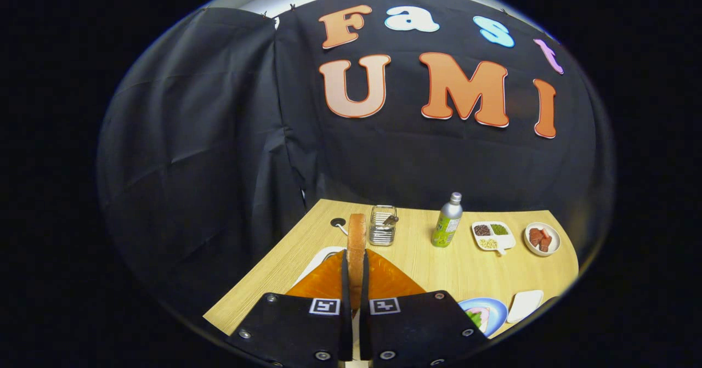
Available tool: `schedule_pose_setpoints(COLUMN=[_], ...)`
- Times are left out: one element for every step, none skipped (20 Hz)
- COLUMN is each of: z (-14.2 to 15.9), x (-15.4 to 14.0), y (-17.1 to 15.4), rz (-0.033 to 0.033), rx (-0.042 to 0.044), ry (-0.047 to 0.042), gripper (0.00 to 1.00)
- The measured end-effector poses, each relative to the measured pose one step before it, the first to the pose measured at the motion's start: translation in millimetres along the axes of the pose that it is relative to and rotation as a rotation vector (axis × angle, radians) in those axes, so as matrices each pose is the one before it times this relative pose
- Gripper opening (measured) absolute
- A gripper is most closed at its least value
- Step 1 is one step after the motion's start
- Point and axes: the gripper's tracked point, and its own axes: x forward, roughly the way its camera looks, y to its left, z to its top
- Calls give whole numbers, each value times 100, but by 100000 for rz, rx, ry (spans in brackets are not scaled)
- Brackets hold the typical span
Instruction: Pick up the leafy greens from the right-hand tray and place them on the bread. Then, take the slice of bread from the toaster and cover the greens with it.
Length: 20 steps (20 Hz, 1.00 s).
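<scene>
Fingers (355, 280) clench the bread slice (356, 242) edge-on; beyond, a 3-compartment dish (492, 236) holds grains.

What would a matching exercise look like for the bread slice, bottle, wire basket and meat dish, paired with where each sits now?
Things:
1. bread slice
2. bottle
3. wire basket
4. dish of meat pieces

Places:
A. far end of the table, past the divided dish
B. upright, pinched in the gripper, both fingers pressing on it
C. between the wire basket and the divided dish
D. beyond the fingers, just beside the top of the bread slice

Pairs: 1-B, 2-C, 3-D, 4-A
</scene>
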Motion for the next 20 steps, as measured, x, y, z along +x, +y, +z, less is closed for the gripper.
schedule_pose_setpoints(z=[98, 161, -4, -49, -217, -134, -309, -390, -376, -376, -454, -447, -514, -529, -648, -679, -630, -666, -695, -791], x=[-390, -339, -433, -350, -308, -373, -316, -309, -364, -316, -300, -234, -244, -194, -157, -70, -210, -51, 4, 15], y=[-495, -619, -695, -901, -901, -911, -956, -965, -944, -881, -967, -912, -777, -748, -627, -613, -549, -517, -523, -523], rz=[-374, -628, -1185, -1199, -1494, -1287, -1480, -1351, -1332, -1134, -1317, -1190, -1211, -801, -901, -544, -541, -416, -573, -684], rx=[565, 544, 317, 300, 223, 247, 479, 665, 846, 703, 555, 355, 388, 469, 522, 515, 649, 611, 654, 569], ry=[-546, -361, -90, -57, -214, 276, 189, 606, 601, 589, 408, 682, 650, 729, 772, 984, 866, 1023, 1312, 1522], gripper=[5, 5, 6, 5, 5, 5, 5, 5, 6, 5, 5, 5, 5, 5, 5, 5, 5, 5, 5, 5])
